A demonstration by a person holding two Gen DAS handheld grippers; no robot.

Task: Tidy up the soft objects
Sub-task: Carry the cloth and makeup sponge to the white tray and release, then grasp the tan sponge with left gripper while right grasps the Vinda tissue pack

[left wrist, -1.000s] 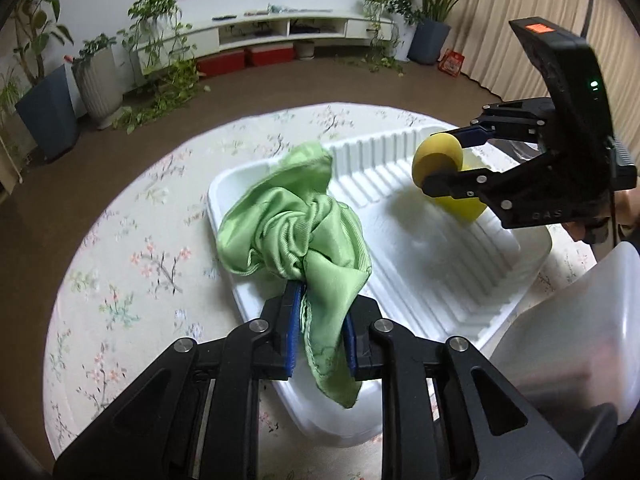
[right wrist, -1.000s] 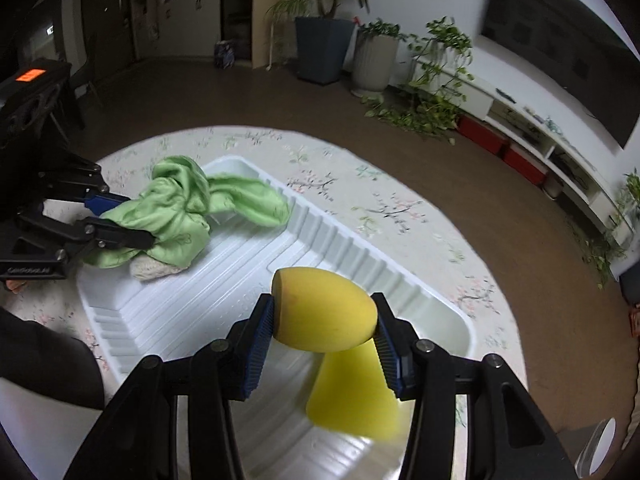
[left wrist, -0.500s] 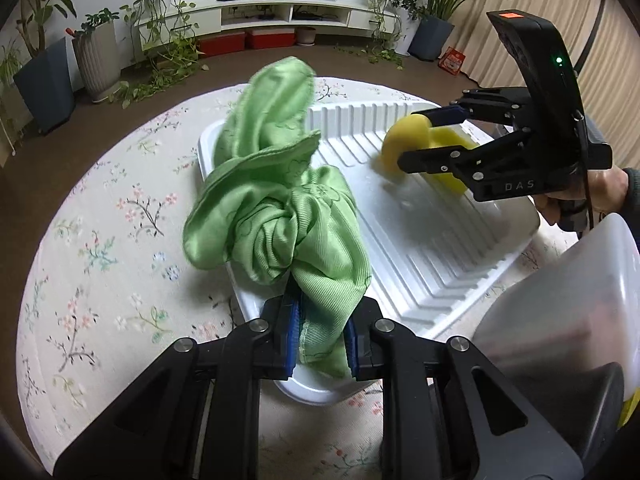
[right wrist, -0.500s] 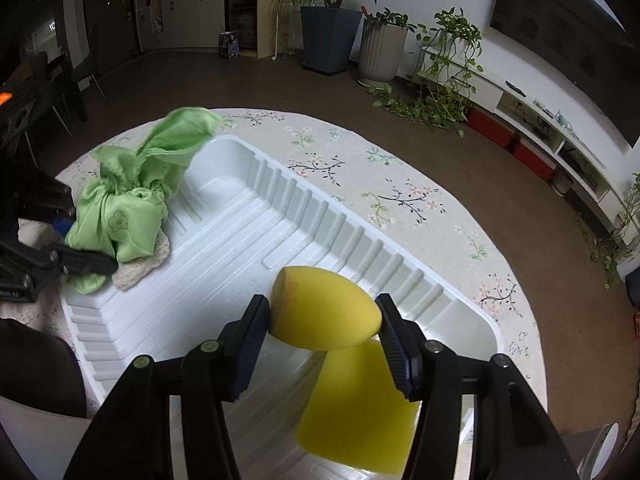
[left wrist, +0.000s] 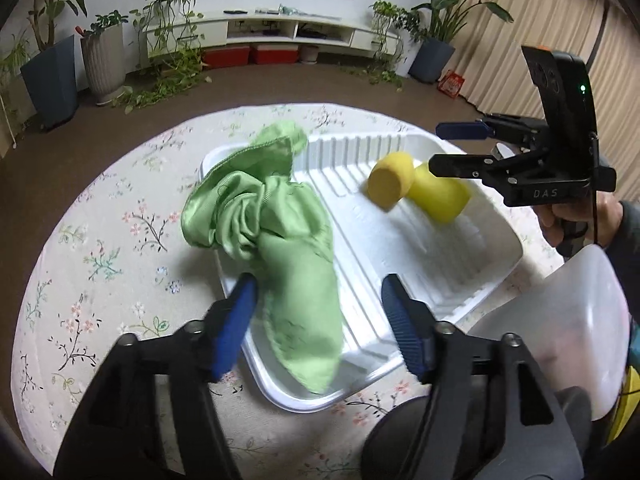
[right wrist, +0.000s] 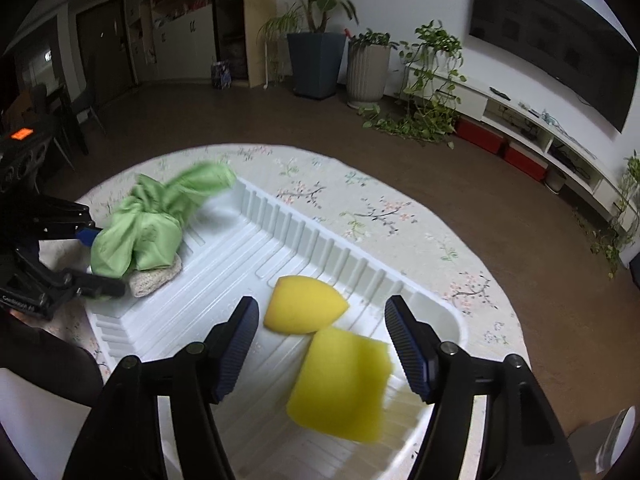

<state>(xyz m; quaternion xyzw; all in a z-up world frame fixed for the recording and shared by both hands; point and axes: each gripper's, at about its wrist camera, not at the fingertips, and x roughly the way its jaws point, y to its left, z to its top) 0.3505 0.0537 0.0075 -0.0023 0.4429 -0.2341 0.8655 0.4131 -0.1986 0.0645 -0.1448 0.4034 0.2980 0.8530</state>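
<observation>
Currently the round floral-cloth bench (left wrist: 100,240) carries the white ribbed tray (right wrist: 280,248). Green cloth (left wrist: 272,240) lies bunched over the tray's left end, partly over its rim, with the left gripper (left wrist: 320,320) spread wide around it, fingers released. Yellow sponge block (right wrist: 340,384) and egg-shaped sponge (right wrist: 302,304) sit touching in the tray's right end, right gripper (right wrist: 320,344) open above them.

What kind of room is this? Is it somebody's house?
Most likely a home living room. A dark TV screen hangs above a long low white media shelf, potted plants stand along the wall, and curtains hang at one side.
</observation>
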